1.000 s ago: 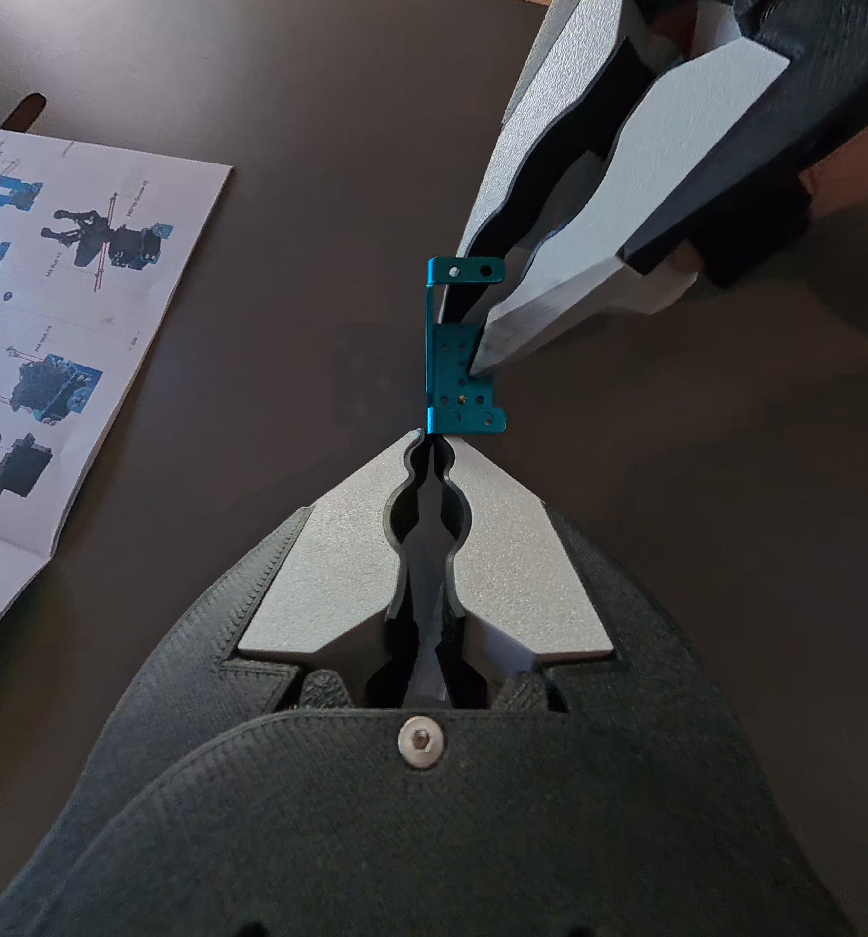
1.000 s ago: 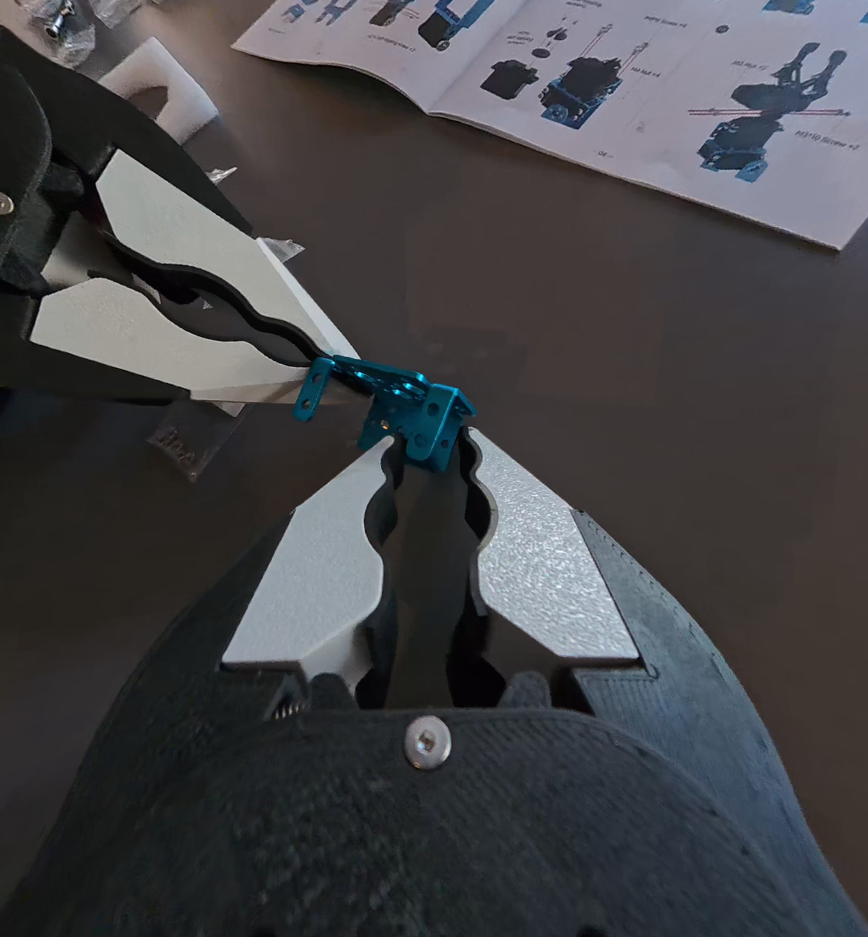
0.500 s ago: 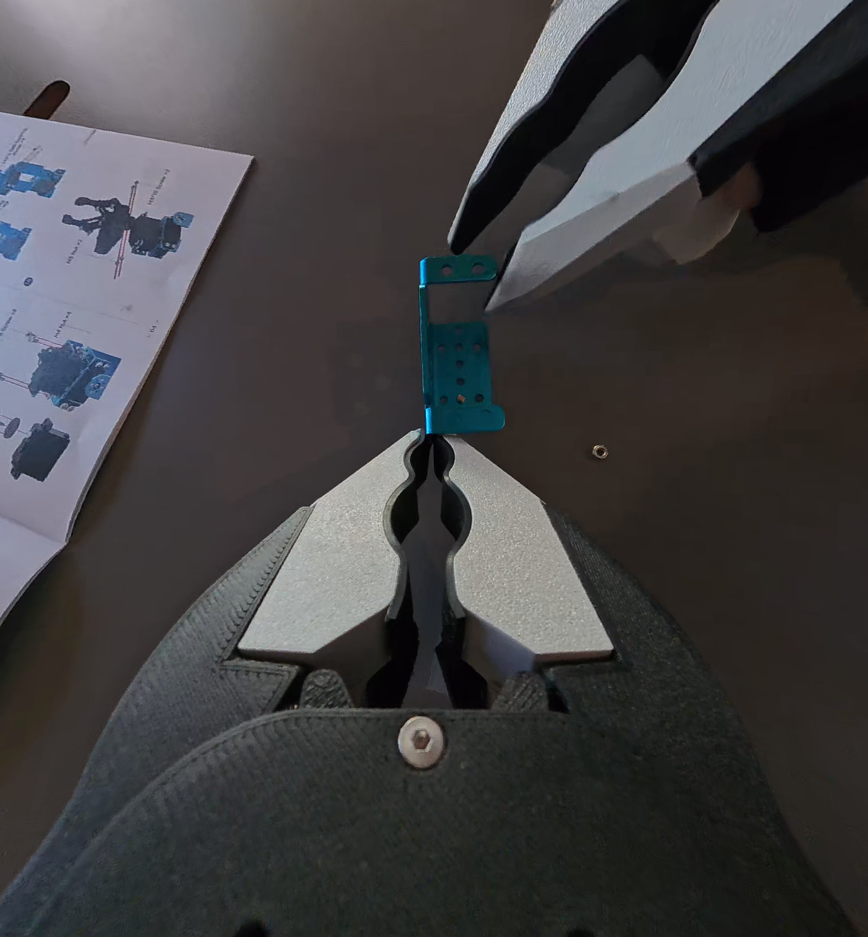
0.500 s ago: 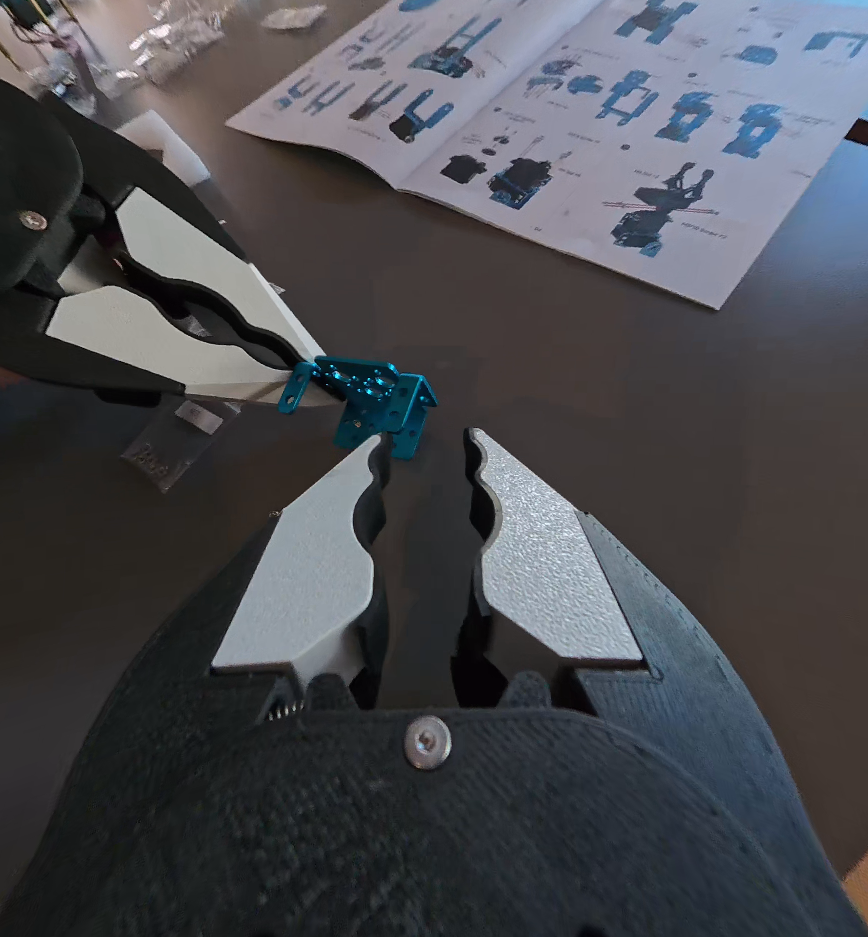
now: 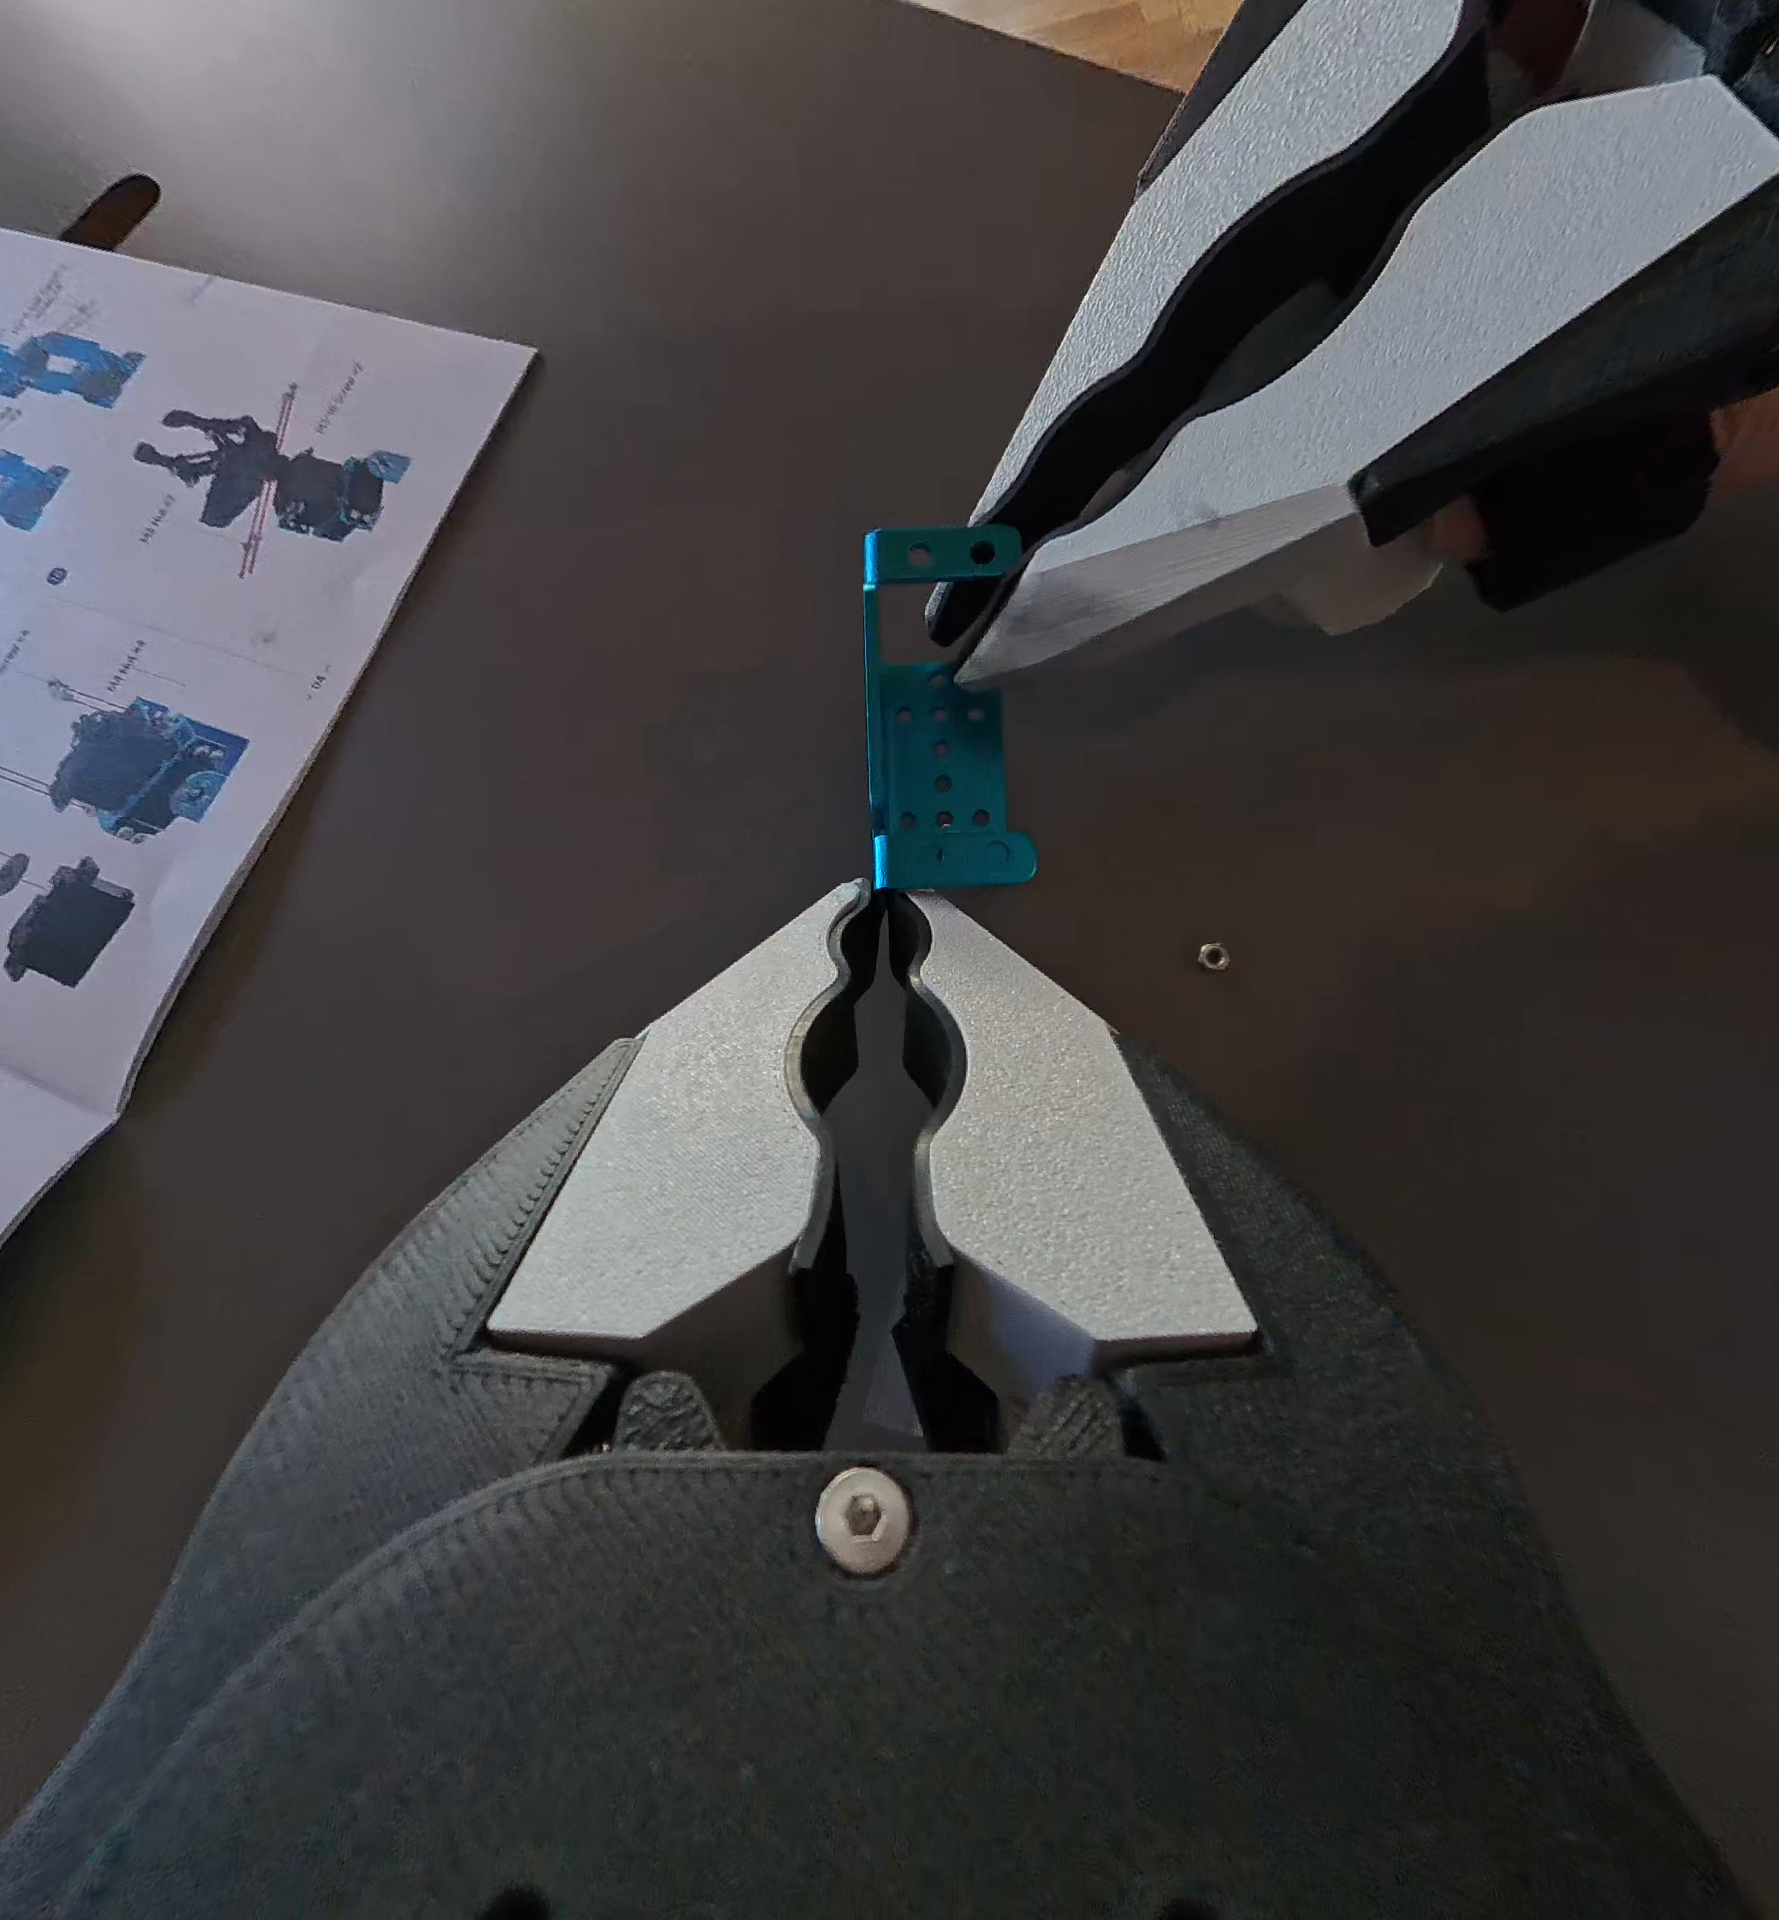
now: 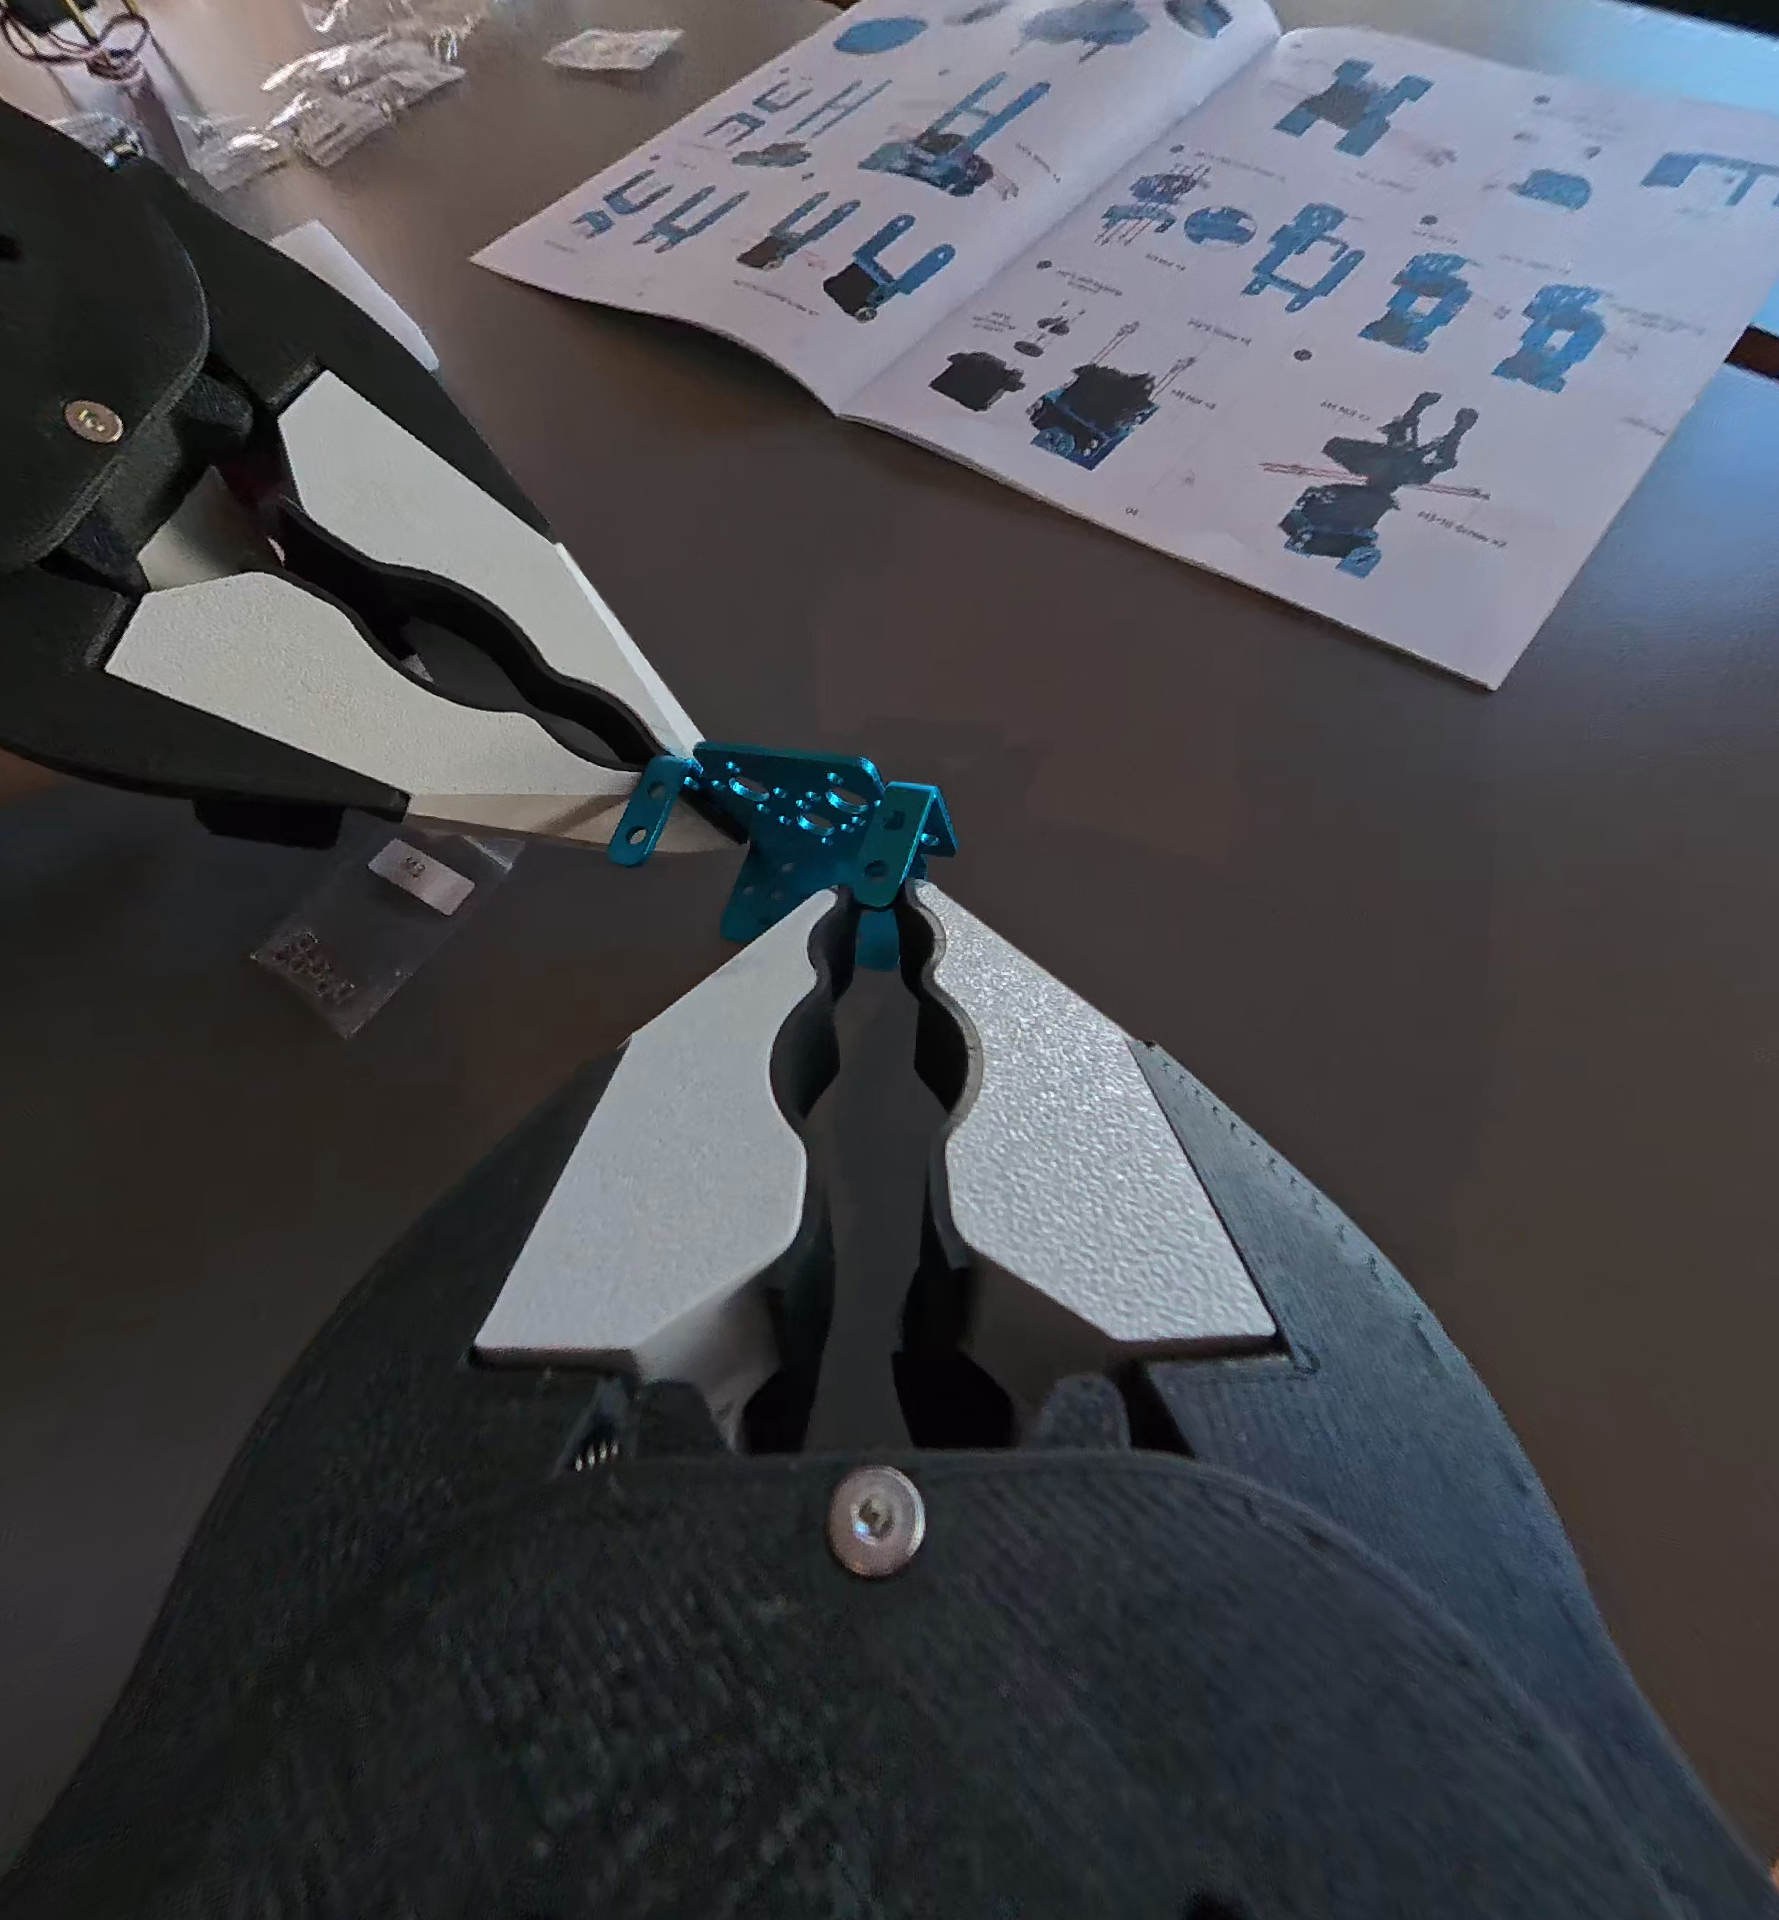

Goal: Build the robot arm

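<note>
Blue bracket (image 5: 942,758) held off the dark table (image 5: 656,156), nowhere near an edge. L gripper (image 5: 883,902) tips nearly closed, pinching bracket's near end. R gripper (image 6: 877,902) tips at bracket's tab (image 6: 877,940), narrow gap, grip unclear. Small nut (image 5: 1213,956) lies on table just beside. Open manual (image 6: 1228,291) near far edge; clear bag (image 6: 365,925) under L gripper.

Blue perforated bracket (image 5: 942,764) is showing a metallic anodised sheen. Left gripper (image 5: 883,902) and right gripper (image 6: 877,902) are displaying pale grey textured fingers in ribbed black shells. White booklet (image 6: 1228,312) is carrying blue-and-black diagrams on dark brown table (image 5: 1384,1143).
</note>
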### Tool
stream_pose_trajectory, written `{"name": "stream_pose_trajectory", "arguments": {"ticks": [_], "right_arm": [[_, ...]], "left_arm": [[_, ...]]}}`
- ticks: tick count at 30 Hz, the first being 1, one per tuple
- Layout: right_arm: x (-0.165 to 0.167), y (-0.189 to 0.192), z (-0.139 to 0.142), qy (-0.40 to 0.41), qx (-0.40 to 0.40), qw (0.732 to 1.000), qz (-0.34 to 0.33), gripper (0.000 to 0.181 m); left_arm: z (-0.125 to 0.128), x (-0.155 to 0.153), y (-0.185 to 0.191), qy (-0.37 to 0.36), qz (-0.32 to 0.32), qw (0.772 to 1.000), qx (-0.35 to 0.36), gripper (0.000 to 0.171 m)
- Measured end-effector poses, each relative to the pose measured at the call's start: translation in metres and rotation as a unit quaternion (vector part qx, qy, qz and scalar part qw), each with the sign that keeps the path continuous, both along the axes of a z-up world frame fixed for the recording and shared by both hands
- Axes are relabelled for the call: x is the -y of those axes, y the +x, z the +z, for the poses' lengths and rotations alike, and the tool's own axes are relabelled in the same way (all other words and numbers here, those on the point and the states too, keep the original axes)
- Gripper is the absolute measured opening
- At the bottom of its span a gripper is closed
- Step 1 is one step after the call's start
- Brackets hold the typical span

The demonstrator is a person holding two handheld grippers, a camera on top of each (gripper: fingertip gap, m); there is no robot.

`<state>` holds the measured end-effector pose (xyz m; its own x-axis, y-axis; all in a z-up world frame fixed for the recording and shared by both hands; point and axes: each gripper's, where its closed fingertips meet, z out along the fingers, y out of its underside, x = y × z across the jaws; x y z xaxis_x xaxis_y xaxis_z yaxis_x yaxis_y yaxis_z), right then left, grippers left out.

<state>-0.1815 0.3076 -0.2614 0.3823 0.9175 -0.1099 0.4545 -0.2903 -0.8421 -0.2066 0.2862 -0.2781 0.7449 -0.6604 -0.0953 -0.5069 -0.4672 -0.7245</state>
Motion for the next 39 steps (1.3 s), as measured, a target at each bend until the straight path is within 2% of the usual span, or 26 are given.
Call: {"name": "stream_pose_trajectory", "arguments": {"ticks": [9,15,22,27,31,39], "right_arm": [[0.003,-0.002,-0.001,0.002,0.007,1.000,0.013,0.000],[0.006,-0.009,0.021,0.040,-0.026,0.999,0.018,0.000],[0.005,-0.007,0.033,0.040,-0.070,0.997,0.017,0.012],[0.001,-0.001,0.023,0.014,-0.069,0.997,0.014,0.011],[0.002,-0.003,0.014,-0.002,-0.060,0.998,0.020,0.011],[0.002,-0.004,0.010,0.001,-0.046,0.999,0.019,0.009]], "left_arm": [[0.003,-0.001,0.001,-0.006,0.001,1.000,0.023,0.000],[0.021,-0.003,-0.001,0.006,0.004,0.999,0.046,0.000],[0.022,0.002,-0.015,-0.009,-0.001,0.999,0.040,0.000],[0.018,0.012,-0.015,-0.027,-0.019,0.999,0.034,0.000],[0.013,0.014,-0.015,-0.020,-0.022,1.000,0.000,0.000],[0.005,0.014,-0.015,-0.032,-0.024,0.999,-0.004,0.000]]}}
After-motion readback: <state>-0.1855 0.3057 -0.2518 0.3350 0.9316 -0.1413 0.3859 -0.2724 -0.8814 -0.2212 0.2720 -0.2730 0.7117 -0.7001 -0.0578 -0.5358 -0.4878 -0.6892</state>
